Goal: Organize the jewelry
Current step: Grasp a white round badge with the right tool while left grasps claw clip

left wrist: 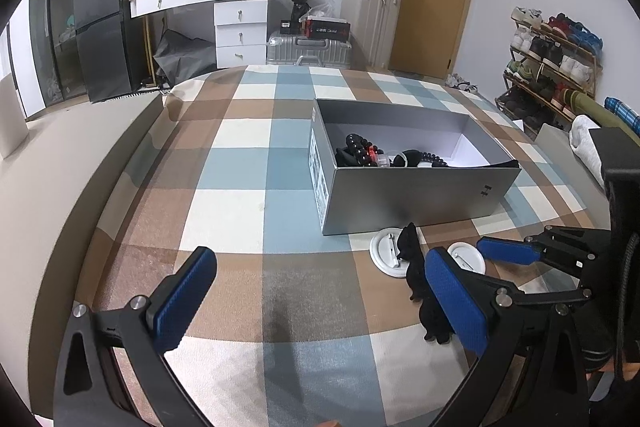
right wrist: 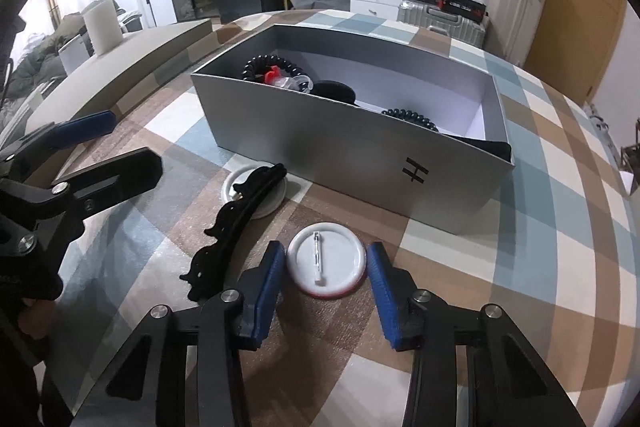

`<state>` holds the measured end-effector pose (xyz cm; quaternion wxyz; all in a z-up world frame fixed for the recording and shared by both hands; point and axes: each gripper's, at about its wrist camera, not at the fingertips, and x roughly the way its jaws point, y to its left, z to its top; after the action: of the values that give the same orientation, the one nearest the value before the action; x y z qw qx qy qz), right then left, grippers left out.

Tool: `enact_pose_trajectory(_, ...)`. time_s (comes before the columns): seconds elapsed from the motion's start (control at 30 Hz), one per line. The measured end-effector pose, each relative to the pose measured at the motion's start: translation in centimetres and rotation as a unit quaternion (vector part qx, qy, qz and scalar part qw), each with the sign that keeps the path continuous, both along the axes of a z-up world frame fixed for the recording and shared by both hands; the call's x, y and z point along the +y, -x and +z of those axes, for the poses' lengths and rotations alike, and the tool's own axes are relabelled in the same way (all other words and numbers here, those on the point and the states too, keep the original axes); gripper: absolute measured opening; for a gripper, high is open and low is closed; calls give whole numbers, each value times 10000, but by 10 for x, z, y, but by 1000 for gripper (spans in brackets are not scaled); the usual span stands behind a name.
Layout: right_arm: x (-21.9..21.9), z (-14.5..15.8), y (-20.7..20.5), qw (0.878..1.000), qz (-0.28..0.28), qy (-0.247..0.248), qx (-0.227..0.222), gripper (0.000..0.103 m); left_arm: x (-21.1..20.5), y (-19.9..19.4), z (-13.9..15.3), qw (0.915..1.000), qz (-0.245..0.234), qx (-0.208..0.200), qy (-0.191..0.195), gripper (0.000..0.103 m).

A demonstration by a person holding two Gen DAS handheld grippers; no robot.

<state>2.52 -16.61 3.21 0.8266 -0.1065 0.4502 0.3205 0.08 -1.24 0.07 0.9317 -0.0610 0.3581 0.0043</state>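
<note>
A grey box [right wrist: 352,143] [left wrist: 416,195] stands on the checked bedspread and holds black bead bracelets [right wrist: 272,65] [left wrist: 360,151] and other pieces. In front of it lie two white pin badges, face down. My right gripper [right wrist: 326,269] is open with its blue pads on either side of the nearer badge [right wrist: 326,265] [left wrist: 466,257], not closed on it. A black scalloped hair clip [right wrist: 232,223] [left wrist: 420,279] lies across the farther badge [right wrist: 256,193] [left wrist: 390,253]. My left gripper [left wrist: 320,291] is open and empty, left of the clip.
The checked bedspread [left wrist: 240,167] spreads left of the box. Beyond the bed are a white dresser [left wrist: 240,27], suitcases [left wrist: 372,23], a dark fridge [left wrist: 104,11] and a shoe rack [left wrist: 552,67] at the right.
</note>
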Motion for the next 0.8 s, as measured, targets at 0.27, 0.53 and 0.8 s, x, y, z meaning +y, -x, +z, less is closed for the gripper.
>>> enact_pose_trajectory(0.27, -10, 11, 7, 9992, -15, -359, -192, 41, -3, -2, -2, 9999, -72, 66, 59, 101)
enact_pose_trajectory(0.53, -27, 17, 4, 9979, -176, -565, -252, 41, -17, -4, -8, 9990, -247, 322, 178, 101)
enact_pose_trajectory(0.8, -43, 27, -1, 9965, -391, -652, -354, 41, -40, -9, -12, 9957, -698, 590, 176, 73)
